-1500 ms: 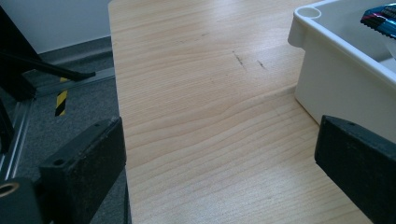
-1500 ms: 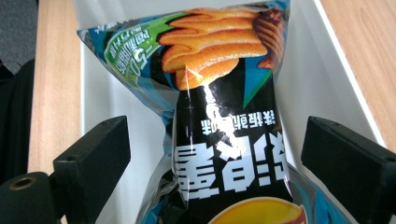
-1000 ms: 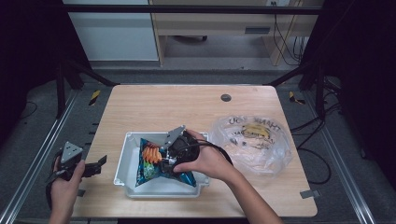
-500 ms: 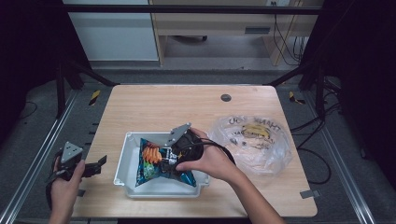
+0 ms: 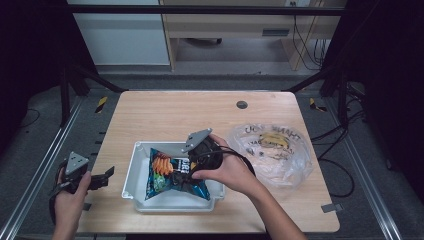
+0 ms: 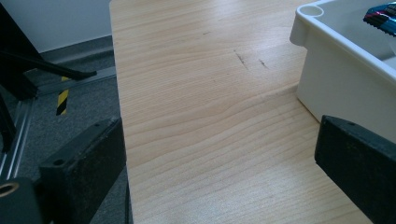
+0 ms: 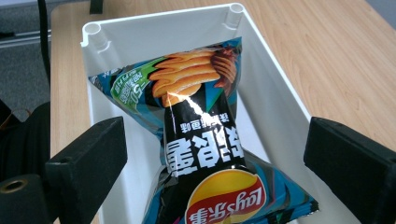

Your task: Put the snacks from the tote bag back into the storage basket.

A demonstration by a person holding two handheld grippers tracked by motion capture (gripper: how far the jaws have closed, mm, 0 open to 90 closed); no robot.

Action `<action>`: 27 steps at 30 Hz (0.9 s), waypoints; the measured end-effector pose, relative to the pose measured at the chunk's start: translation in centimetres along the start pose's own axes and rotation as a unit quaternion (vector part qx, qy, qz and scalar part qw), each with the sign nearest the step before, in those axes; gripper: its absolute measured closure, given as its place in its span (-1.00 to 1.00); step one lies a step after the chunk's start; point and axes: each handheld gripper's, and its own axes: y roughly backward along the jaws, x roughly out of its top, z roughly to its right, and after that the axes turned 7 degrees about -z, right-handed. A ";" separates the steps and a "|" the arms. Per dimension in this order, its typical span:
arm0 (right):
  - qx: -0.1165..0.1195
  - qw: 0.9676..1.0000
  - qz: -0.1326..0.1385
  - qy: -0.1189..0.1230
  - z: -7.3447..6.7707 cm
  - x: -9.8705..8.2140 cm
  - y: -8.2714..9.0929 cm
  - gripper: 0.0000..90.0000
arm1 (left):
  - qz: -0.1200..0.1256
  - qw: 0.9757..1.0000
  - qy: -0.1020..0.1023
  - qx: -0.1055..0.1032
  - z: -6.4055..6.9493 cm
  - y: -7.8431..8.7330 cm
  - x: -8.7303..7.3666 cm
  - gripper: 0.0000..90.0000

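Hovering over the white rectangular plastic bin (image 5: 131, 172), the right gripper (image 7: 215, 158) has its jaws spread wide, nothing between them. Below it lies the glossy black-and-teal foil bag of potato chips (image 7: 205, 140), tilted inside the bin: its upper corner leans against the bin's far wall, its lower seam rests near the front. In the high view the right gripper (image 5: 192, 162) sits directly above the bag (image 5: 170, 175), close to it — contact cannot be confirmed.

The left gripper (image 6: 219, 158) is also parted, idle at the left edge of the pale wooden table (image 6: 196, 93), with the bin's white outer wall (image 6: 345, 74) just beside its right-hand jaw. In the high view it (image 5: 102, 176) rests well apart from the bag.

Judged step: bag sits in the bin and the right gripper is free of it, either just after a release or just before a grasp. If releasing, lift straight up so neither jaw snags the foil. If grasping, close on the pinched waist of the bag (the crease where the foil narrows), not the puffed ends — they slip and crush the chips.

A crumpled clear plastic bag with yellow contents (image 5: 272, 145) lies right of the bin; keep the right forearm from sweeping it.
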 end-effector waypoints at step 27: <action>-0.080 0.993 0.055 -0.067 1.0 -1.1 3.7 -0.89 | 0.000 1.000 0.000 0.001 0.0 0.0 0.0 -0.96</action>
